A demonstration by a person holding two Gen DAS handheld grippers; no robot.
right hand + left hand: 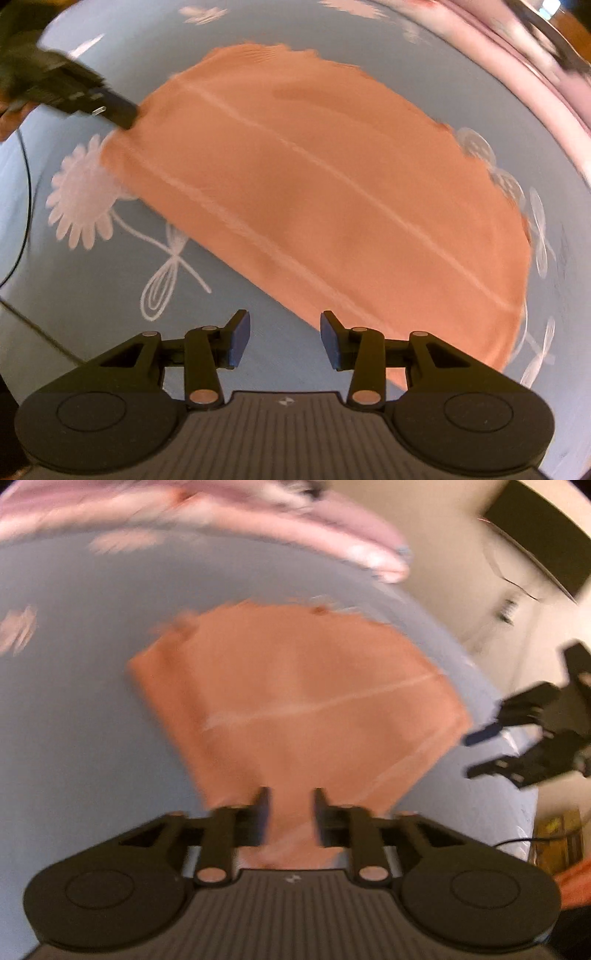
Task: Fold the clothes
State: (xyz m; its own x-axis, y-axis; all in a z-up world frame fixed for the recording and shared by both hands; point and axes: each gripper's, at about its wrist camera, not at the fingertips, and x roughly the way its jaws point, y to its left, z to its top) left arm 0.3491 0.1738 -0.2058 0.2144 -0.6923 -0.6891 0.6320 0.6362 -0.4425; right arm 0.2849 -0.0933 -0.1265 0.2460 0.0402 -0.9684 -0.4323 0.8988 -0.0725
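Note:
A folded orange garment [303, 694] with pale seam lines lies flat on a light blue sheet [74, 701]. My left gripper [291, 794] is open above the garment's near corner; the cloth shows through the gap and the pads do not press on it. In the right wrist view the left gripper [125, 114] sits blurred at the far left corner of the garment [314, 184]. My right gripper [284, 317] is open over the bare sheet [110, 332], just off the garment's near edge, with nothing between its fingers. In the left wrist view the right gripper [476, 753] hangs beside the garment's right edge.
The sheet carries white flower and dragonfly prints [81, 195]. Pink fabric [332, 528] is bunched along the far edge of the bed. A black cable [26, 184] runs off the left side. Beyond the bed's right edge are a pale wall and a yellow box [557, 834].

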